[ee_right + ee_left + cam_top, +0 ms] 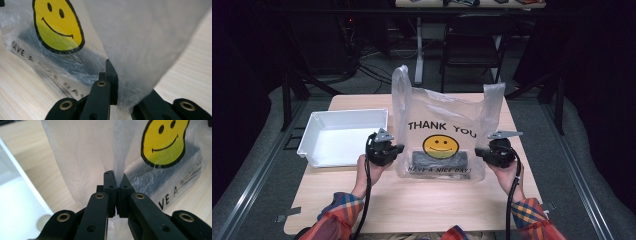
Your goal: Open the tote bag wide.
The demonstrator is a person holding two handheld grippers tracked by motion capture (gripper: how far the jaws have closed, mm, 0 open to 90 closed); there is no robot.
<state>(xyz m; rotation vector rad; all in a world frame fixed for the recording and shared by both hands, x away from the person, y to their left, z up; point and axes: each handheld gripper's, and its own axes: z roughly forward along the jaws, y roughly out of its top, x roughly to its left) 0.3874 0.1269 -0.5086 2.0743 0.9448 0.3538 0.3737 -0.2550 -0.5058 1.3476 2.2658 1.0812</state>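
Note:
A clear plastic bag (439,112) printed with "THANK YOU" and a yellow smiley stands upright on the wooden table (422,200). A dark flat block (439,160) lies inside at its bottom. My left gripper (398,150) is at the bag's lower left side. In the left gripper view its jaws (117,183) are shut with a fold of the bag (82,152) pinched between them. My right gripper (479,154) is at the lower right side. It (117,75) is shut on the bag's film (145,37), which drapes over one jaw. The block (75,67) shows through the plastic.
A white shallow tray (319,125) sits on the table left of the bag, close beside my left gripper, and its rim (17,167) shows in the left gripper view. Bare wood lies in front of the bag. A chair and table legs stand beyond the far edge.

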